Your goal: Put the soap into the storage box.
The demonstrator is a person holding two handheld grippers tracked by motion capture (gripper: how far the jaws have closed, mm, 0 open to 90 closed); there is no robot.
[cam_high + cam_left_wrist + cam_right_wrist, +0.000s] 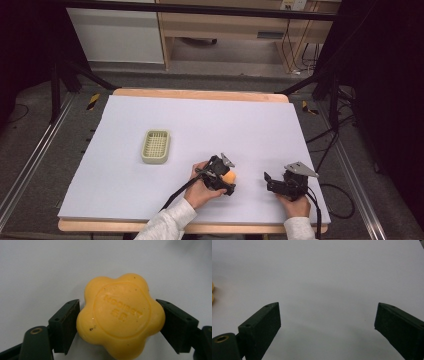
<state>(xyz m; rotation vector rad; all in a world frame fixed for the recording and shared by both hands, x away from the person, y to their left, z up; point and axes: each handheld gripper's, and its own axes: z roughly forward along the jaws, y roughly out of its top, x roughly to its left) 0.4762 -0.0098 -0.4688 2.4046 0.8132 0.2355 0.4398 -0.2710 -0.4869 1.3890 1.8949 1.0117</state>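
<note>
A yellow flower-shaped soap [121, 317] with embossed lettering lies flat on the white table sheet [200, 125]. My left gripper [119, 308] is shut on it, one black pad against each side. In the high view the soap [230, 177] shows as an orange-yellow spot at the tip of the left gripper [223, 179], near the front middle of the table. My right gripper [272, 181] rests to its right, open, pointing left toward the soap. In the right gripper view its jaws [327, 308] stand wide apart over bare sheet, and the soap's edge [212, 291] shows at the far left.
A pale green slotted basket [156, 146] sits on the sheet left of centre, behind and to the left of the left hand. Cables trail from both grippers off the front edge. Black frame legs stand beyond the table's far corners.
</note>
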